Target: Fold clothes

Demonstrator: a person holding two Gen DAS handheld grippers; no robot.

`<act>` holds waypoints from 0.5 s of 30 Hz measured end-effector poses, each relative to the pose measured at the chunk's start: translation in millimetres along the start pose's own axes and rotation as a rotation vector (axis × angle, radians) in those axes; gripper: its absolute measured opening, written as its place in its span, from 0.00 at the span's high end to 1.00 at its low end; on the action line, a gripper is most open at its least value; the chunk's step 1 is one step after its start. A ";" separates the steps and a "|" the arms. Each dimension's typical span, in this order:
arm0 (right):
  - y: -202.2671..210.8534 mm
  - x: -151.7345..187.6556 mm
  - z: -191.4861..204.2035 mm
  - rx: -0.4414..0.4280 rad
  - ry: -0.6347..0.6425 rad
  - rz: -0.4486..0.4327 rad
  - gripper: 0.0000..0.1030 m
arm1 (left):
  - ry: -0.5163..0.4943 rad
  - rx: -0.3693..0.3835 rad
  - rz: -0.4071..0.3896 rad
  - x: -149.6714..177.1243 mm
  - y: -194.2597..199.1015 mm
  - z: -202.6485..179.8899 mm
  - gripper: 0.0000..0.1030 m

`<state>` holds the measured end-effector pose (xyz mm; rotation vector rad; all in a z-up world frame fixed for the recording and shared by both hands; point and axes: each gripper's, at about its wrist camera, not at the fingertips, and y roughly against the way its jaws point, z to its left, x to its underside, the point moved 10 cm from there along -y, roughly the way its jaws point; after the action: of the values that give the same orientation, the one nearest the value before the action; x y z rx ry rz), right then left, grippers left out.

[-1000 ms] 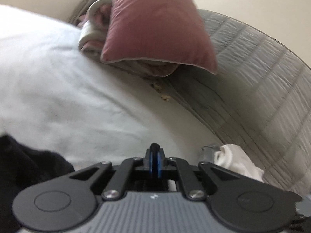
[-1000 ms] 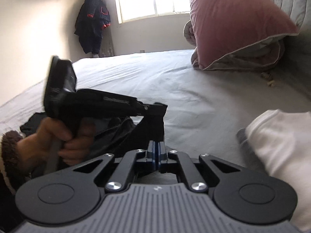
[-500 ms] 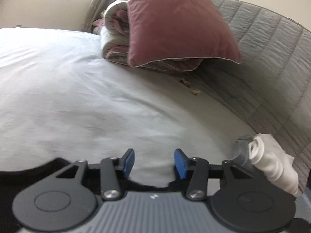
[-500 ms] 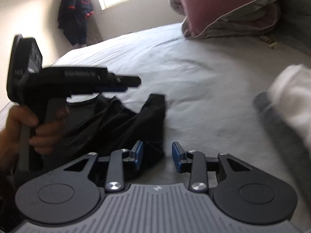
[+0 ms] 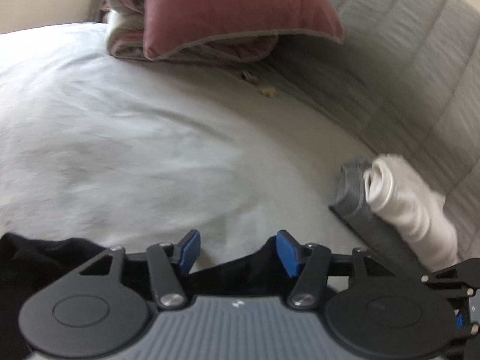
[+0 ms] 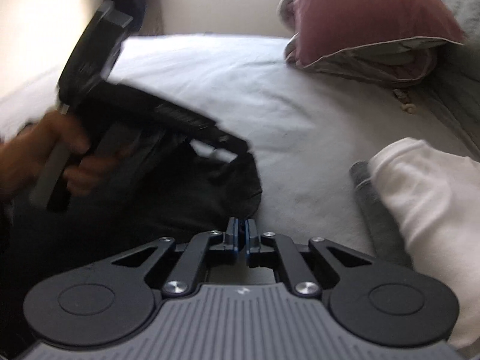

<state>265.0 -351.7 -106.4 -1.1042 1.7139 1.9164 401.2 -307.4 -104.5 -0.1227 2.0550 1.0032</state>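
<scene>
Black garment [image 6: 168, 204] lies crumpled on the bed [image 6: 240, 90], at the near left of the right wrist view, directly under both tools. Judged limp, light and thin: it will drape and bunch, not hold a crease unaided, so best taken at a hem or corner and drawn taut between two points rather than pinched mid-panel. Left tool [image 5: 237, 252]: jaws opening, blue pads apart, nothing pressed between them; a fold of black cloth sits just below and behind the gap. Right tool [image 6: 240, 234]: jaws drawn together at the garment's right edge; whether cloth is actually caught between the pads cannot be told, since the tips hide the contact. Folded white garment [image 6: 426, 204] rests on a grey one [image 6: 378, 216] to the right, near the quilted grey cover [image 5: 405, 60]. Motion blur softens the left hand [image 6: 51, 156]. Garment type, sleeves and collar not discernible; its left portion is cut off.
</scene>
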 end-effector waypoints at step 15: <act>11.0 2.4 -4.5 0.034 0.013 0.001 0.95 | 0.024 0.191 -0.070 -2.5 -15.6 -35.9 0.98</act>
<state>257.2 -358.9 -100.5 -1.1061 1.7476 1.8774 386.4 -343.5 -100.0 -0.1062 2.1413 0.7618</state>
